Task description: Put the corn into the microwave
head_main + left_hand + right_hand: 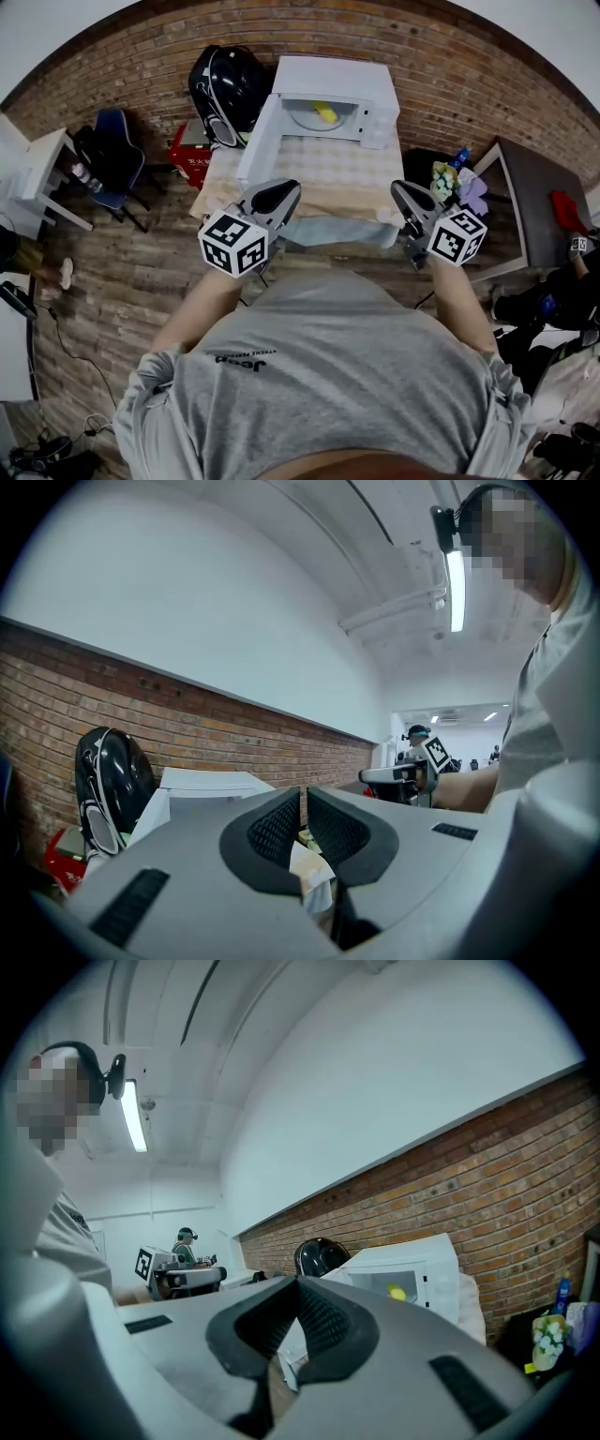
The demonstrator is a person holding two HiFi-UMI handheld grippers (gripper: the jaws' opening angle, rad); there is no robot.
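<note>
The corn (324, 112) is a yellow piece lying on the turntable inside the white microwave (337, 75), whose door (255, 141) stands open to the left. The right gripper view also shows the corn (397, 1292) through the microwave's opening. Both grippers hover at the near edge of the table (347, 183), well short of the microwave. My left gripper (281, 187) has its jaws together with nothing between them. My right gripper (398, 187) is shut and empty too. The two point roughly level toward the brick wall.
A black helmet-like bag (230, 84) and a red box (190, 155) sit left of the microwave. A blue chair (117, 155) and a white desk (37, 178) stand further left. Flowers and bottles (452, 178) and a grey table (534, 197) are on the right.
</note>
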